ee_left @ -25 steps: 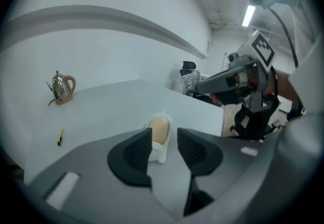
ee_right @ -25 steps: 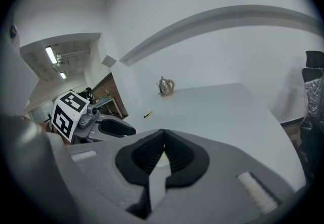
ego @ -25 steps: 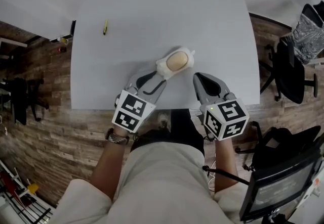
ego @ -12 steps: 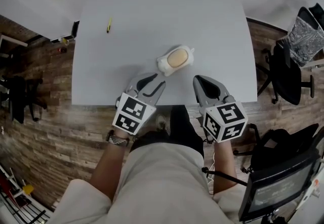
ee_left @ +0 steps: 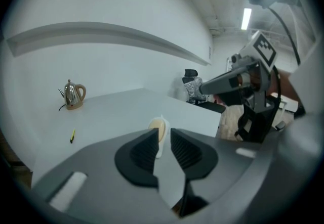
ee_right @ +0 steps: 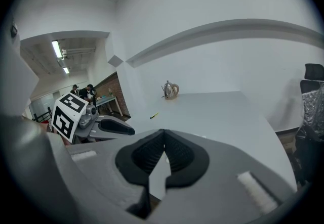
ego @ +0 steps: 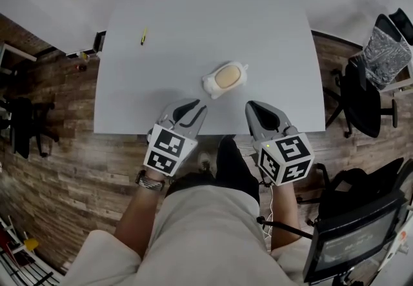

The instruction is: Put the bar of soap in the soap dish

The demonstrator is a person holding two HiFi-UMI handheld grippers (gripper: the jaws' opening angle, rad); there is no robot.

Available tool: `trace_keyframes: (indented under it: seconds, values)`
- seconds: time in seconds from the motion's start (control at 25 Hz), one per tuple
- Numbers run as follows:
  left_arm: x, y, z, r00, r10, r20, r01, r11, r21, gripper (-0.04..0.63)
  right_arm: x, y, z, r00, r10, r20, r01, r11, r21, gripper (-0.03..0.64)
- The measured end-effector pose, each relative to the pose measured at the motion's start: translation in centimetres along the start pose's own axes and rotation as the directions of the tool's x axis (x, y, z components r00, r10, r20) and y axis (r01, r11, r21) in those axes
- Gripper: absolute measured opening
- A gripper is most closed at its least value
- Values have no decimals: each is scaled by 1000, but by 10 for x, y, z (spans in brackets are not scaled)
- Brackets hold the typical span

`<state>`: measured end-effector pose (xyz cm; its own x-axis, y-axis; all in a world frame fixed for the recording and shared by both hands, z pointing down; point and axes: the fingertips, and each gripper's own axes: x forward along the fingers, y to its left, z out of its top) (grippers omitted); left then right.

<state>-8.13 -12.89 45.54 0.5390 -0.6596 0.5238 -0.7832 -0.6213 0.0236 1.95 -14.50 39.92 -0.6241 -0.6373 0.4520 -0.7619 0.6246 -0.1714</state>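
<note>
Head view, the change: The left tool [ego: 195,109] has drawn back from the soap dish [ego: 210,88], where its tips were a second ago. It now sits apart from the dish, near the front edge of the bench [ego: 193,20]. The right tool [ego: 250,106] has pulled back alongside it.
Head view, the soap: The bar of soap [ego: 227,76], a pale tan oval, lies flat inside the white dish, a little in from the bench's near edge.
Head view, meaning: By the look of it the placing is done and both hands are clearing off.
Left gripper view, tool: Its jaws stand a narrow gap apart and have just been closing, with nothing between them. The soap and dish show beyond the tips, untouched.
Left gripper view, background: A kettle [ee_left: 75,94] and a yellow pen [ee_left: 73,136] sit far back on the bench.
Right gripper view, tool: The ribbed pads meet at the tips, closed on nothing. Bare bench lies ahead, with the left tool off to one side.
</note>
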Motion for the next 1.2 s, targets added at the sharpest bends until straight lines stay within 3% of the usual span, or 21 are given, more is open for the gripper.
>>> trace_keyframes:
  seconds: [0.6,1.2]
  values:
    - [-5,-4,22,997,48,57,-47,999,-27,38,3,-1,13,998,64,1,-63,997,-41,2]
    - [-11,-6,71,978,164,127,-159,986,-49,6,-13,-19,50,990,134,37,-129,984,-121,2]
